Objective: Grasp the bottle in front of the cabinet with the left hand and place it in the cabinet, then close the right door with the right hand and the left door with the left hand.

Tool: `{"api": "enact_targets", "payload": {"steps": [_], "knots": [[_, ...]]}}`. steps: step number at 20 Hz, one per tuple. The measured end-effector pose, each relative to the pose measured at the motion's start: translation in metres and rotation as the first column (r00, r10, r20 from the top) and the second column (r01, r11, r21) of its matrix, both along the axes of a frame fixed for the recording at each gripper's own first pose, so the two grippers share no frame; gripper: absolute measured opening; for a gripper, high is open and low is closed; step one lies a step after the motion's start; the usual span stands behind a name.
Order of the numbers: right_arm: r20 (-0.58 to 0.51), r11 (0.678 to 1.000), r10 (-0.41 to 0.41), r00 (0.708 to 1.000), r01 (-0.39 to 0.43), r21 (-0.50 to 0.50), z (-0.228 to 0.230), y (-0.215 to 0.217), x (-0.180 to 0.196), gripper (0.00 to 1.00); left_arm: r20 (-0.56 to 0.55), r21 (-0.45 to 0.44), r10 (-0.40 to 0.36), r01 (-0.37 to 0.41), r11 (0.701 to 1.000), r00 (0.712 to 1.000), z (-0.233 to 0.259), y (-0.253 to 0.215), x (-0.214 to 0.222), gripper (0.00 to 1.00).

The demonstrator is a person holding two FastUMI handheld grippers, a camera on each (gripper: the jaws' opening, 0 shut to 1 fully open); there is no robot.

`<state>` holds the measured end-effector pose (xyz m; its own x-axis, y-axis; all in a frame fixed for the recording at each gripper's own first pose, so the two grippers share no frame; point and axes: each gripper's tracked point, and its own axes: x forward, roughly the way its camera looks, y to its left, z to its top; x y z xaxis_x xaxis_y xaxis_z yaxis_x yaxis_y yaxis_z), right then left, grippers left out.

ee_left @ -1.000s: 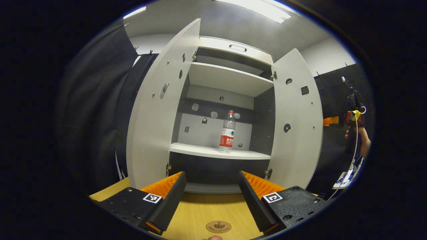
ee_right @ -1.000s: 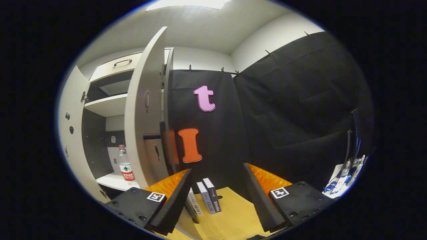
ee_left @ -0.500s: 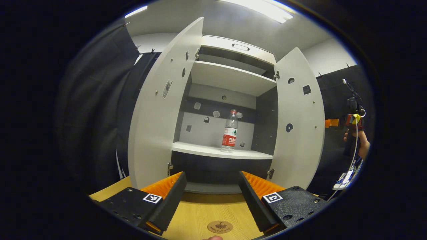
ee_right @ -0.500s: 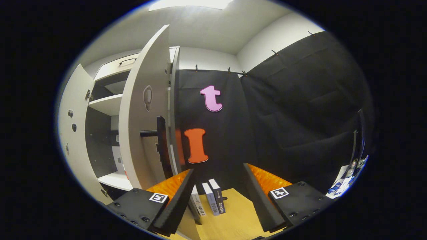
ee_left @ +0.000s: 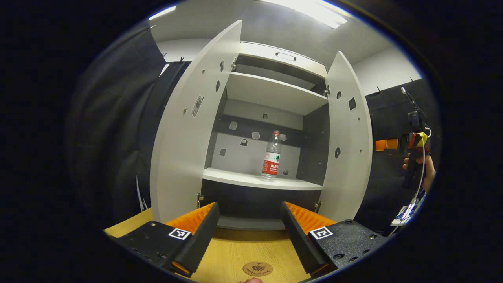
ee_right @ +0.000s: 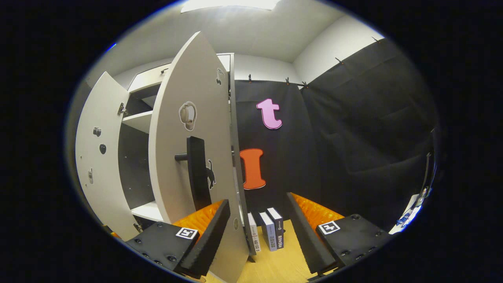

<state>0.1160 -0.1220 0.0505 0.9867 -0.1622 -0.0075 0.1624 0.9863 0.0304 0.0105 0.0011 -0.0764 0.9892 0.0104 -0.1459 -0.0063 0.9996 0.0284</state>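
Note:
The clear bottle [ee_left: 272,157] with a red label stands upright on the cabinet's lower shelf [ee_left: 251,180]. My left gripper [ee_left: 249,206] is open and holds nothing, back from the cabinet over the wooden table [ee_left: 235,251]. The left door [ee_left: 184,129] stands wide open. The right door [ee_left: 347,137] is swung partway in. In the right gripper view the right door's outer face [ee_right: 188,129] with its black handle [ee_right: 196,173] is close. My right gripper [ee_right: 257,200] is open, its left finger [ee_right: 208,236] over the door's lower part. A hand holds that gripper [ee_left: 414,145] beyond the door.
Several books [ee_right: 271,232] stand upright on the table behind the right door, against the black cloth wall. A round emblem [ee_left: 257,269] is set in the tabletop near my left gripper. An upper shelf [ee_left: 271,92] and a drawer front with a handle [ee_left: 285,56] sit above the bottle.
The right door has swung inward from wide open, and my right gripper has moved left with it. The door now hides the bottle in the right gripper view. My left gripper barely moved.

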Motion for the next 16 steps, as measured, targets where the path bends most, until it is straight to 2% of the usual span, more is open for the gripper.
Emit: {"api": "enact_targets", "payload": {"steps": [12,16], "knots": [[-0.016,0.995,0.094,0.995,-0.094,0.017,-0.005,0.050,0.018,0.96,0.015,0.008,0.076,-0.076,0.997,0.997,0.008,0.029,-0.012,0.95],[-0.020,0.995,0.103,0.995,-0.103,0.007,-0.005,0.058,0.025,0.97,0.031,0.025,0.098,-0.099,0.995,0.995,0.015,0.039,-0.015,0.95]]}}
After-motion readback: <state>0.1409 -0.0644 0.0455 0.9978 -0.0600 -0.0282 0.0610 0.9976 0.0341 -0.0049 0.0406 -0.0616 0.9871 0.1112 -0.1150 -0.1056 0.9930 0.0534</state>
